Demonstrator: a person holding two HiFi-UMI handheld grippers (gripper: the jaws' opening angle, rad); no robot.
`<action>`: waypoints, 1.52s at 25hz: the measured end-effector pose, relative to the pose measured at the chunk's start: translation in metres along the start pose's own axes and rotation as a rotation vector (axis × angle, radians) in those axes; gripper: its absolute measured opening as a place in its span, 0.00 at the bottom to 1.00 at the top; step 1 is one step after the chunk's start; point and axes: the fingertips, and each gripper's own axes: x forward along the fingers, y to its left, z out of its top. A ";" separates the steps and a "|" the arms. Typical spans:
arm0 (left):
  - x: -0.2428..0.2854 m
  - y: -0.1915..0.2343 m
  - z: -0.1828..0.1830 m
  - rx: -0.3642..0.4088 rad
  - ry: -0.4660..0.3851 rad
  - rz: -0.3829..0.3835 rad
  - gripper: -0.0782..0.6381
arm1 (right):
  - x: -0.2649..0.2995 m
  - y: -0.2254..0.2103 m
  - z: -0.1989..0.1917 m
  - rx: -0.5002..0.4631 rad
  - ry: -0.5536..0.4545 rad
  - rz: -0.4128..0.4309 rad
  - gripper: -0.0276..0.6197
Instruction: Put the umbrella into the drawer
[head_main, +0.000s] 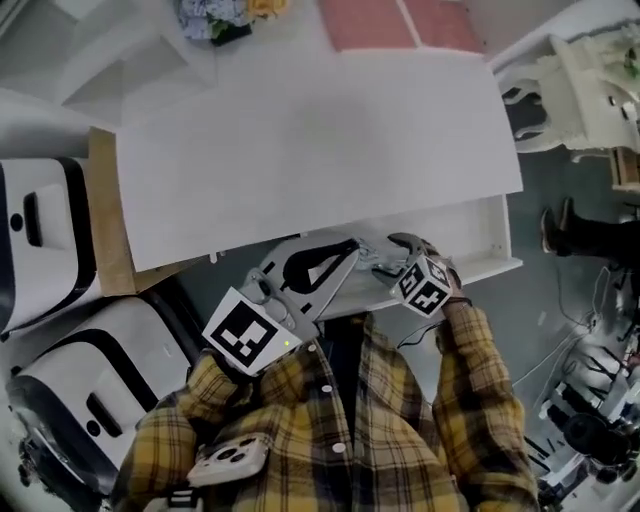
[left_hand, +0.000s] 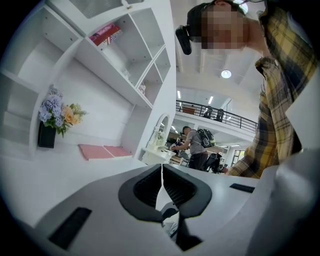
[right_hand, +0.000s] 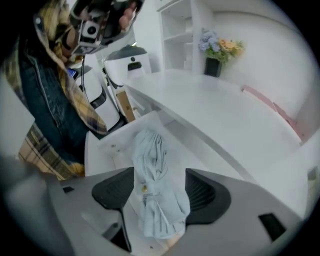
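A pale blue folded umbrella (right_hand: 152, 185) lies lengthwise in the open white drawer (right_hand: 122, 135) under the desk's front edge. My right gripper (right_hand: 160, 175) hangs just above it, open, with a jaw on either side of the bundle and a gap on the left side. In the head view the drawer (head_main: 488, 240) sticks out from below the white desk top (head_main: 310, 140), and the right gripper (head_main: 390, 258) reaches into it. My left gripper (head_main: 350, 248) hovers over the drawer's left part. It is shut with nothing between its pads (left_hand: 161, 172) and points up towards the room.
A vase of flowers (head_main: 215, 18) and a pink mat (head_main: 400, 22) sit at the desk's far edge. White shelves (left_hand: 125, 55) rise behind. White machines (head_main: 45, 240) and a brown board (head_main: 105, 210) stand left of the desk. An ornate white chair (head_main: 585, 80) stands at the right.
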 end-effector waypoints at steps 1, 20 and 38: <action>0.000 -0.002 0.003 0.006 -0.006 -0.002 0.15 | -0.008 -0.001 0.007 0.034 -0.035 -0.004 0.54; -0.002 -0.022 0.072 0.138 -0.150 -0.037 0.15 | -0.198 -0.029 0.175 0.253 -0.755 -0.173 0.38; -0.011 -0.035 0.106 0.188 -0.200 -0.046 0.15 | -0.302 -0.001 0.226 0.291 -1.100 -0.282 0.08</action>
